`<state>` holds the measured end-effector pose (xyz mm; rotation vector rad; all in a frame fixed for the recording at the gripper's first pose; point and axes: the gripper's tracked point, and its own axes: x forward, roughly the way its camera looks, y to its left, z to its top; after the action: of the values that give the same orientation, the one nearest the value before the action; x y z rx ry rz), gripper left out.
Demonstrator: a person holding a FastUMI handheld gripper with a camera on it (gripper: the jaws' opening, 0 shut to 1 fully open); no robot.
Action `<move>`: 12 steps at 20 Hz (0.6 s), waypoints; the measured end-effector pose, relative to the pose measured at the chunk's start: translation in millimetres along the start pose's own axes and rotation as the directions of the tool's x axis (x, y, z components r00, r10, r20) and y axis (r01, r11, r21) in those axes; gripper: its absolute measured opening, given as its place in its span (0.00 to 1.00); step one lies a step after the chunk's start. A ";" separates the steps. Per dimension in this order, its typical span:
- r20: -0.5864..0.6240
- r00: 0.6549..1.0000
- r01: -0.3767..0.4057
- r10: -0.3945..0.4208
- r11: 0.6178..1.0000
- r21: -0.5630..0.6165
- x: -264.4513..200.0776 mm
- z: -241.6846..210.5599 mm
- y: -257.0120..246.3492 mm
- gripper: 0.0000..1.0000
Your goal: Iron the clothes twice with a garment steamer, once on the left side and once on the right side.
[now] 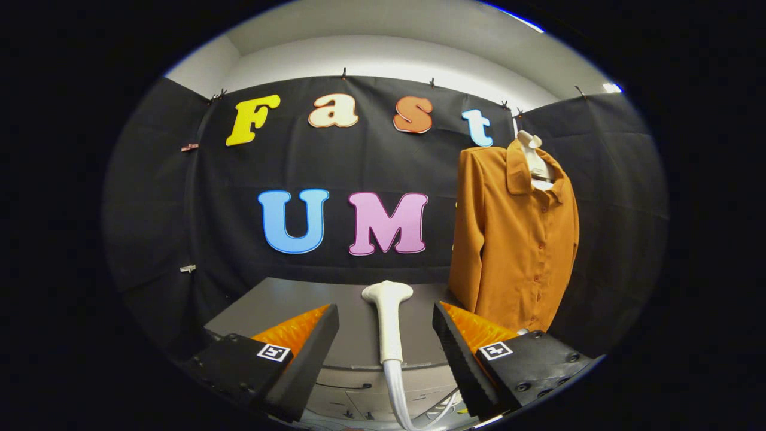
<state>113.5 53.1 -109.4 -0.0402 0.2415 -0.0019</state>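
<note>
**Steamer wand dead ahead, fingers wide**

The gripper [386, 347] has its fingers spread apart, holding nothing. The white steamer wand [389, 323] stands upright just ahead, lined up with the gap, hose trailing below. The orange shirt [514, 239] hangs right of the wand, farther back. A straight push forward looks like the call.

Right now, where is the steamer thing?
In the gripper view the white steamer head stands upright on the grey table, between the open tool's two fingers and untouched, with the orange shirt hanging to its right.
</note>
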 end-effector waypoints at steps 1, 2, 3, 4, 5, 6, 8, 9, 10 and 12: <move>-0.013 1.000 -0.006 0.006 1.000 -0.007 15.0 -3.7 -2.1 0.98; -0.030 0.999 -0.015 0.015 1.000 -0.008 28.9 -8.7 -3.8 0.98; -0.048 0.998 -0.028 0.028 1.000 -0.004 42.6 -14.0 -3.2 0.99; -0.066 0.997 -0.035 0.035 0.999 0.002 55.1 -19.9 -3.6 0.99; -0.086 0.996 -0.037 0.037 0.999 0.009 68.1 -24.0 -5.3 0.99; -0.109 0.993 -0.039 0.040 0.999 0.015 80.6 -30.3 -7.8 0.99; -0.149 0.988 -0.041 0.044 0.999 0.019 97.8 -41.4 -7.7 0.98; -0.166 0.985 -0.042 0.044 0.999 0.017 106.2 -46.5 -8.1 0.99; -0.183 0.982 -0.042 0.044 0.999 0.015 115.2 -49.5 -8.8 0.98; -0.222 0.974 -0.044 0.046 0.999 0.011 127.9 -60.4 -7.5 0.99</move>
<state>223.3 42.3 -198.3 -0.0280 0.4660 0.0382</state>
